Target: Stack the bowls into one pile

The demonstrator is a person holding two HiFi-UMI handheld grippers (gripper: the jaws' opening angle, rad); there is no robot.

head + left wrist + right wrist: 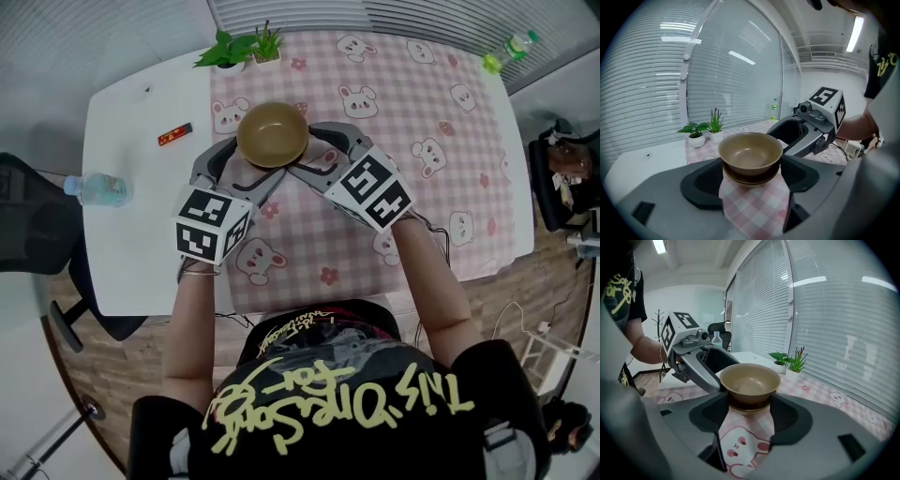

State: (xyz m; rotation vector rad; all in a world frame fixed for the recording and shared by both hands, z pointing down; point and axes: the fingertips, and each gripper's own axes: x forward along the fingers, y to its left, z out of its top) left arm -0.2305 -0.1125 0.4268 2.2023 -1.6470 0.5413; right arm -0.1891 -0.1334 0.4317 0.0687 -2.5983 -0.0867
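Sitting empty, the top bowl [272, 133] nests on the bowl pile [749, 405], which left tool [751, 177] and right tool [749, 412] each clamp.

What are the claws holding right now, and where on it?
Both the left claw and right claw close on the brown bowl stack, jaws pressed against the lower bowl's sides, below the top bowl's rim.

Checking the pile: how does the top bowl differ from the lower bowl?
The top bowl shows its whole tan inside; the lower bowl shows only a dark outer band. The top bowl sits nested; the lower bowl carries it. Both are round and upright.
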